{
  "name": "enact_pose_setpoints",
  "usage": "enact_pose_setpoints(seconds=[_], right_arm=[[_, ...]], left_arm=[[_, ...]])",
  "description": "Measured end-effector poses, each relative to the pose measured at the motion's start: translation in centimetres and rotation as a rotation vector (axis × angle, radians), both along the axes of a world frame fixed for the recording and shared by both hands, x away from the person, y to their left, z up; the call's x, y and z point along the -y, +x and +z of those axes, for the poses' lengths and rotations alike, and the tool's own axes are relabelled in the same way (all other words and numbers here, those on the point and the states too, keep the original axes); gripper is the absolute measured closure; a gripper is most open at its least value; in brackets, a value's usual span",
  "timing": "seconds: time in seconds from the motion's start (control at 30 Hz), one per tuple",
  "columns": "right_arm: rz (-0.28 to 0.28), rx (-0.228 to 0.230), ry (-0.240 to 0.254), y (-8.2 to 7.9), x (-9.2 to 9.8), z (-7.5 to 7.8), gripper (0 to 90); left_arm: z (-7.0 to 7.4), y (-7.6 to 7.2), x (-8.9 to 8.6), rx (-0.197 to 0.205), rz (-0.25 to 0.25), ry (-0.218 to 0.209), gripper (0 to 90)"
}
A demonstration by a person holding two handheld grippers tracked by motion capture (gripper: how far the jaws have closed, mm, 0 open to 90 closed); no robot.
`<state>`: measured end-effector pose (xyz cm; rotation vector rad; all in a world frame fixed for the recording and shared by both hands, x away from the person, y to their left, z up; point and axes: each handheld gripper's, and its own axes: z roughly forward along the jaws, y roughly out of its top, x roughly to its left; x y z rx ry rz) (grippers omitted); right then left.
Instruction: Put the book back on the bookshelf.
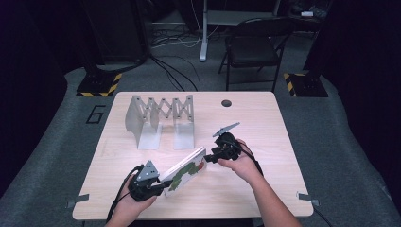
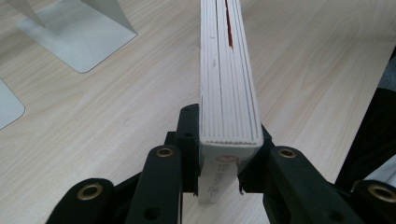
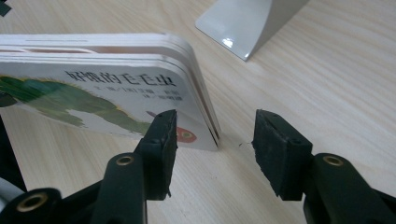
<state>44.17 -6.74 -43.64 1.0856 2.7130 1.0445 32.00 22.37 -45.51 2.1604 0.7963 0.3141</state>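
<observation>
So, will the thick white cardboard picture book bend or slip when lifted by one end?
The white cardboard picture book will probably stay stiff: its edge shows thick board pages. It looks rather heavy for its size, so, clamped at one end by the left gripper, it may pivot downward. Its smooth cover might slip.

Metal accordion bookend rack, folding chair, wooden table

High view looks down from above; both gripper views closely share the book.
</observation>
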Motion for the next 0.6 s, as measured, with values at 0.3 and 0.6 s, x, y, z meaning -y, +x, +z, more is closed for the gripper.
enact_pose_setpoints(seconds=[0.3,0.6], right_arm=[[0.053,0.007,0.049,0.0,-0.6,-0.4,38.6],[0.110,-0.023,0.104,-0.1,-1.1,-0.2,38.9]], left_arm=[[-0.1,0.1,-0.1,0.008,-0.002,-0.014,73.7],[-0.4,0.3,0.0,-0.009,0.021,-0.030,56.8]])
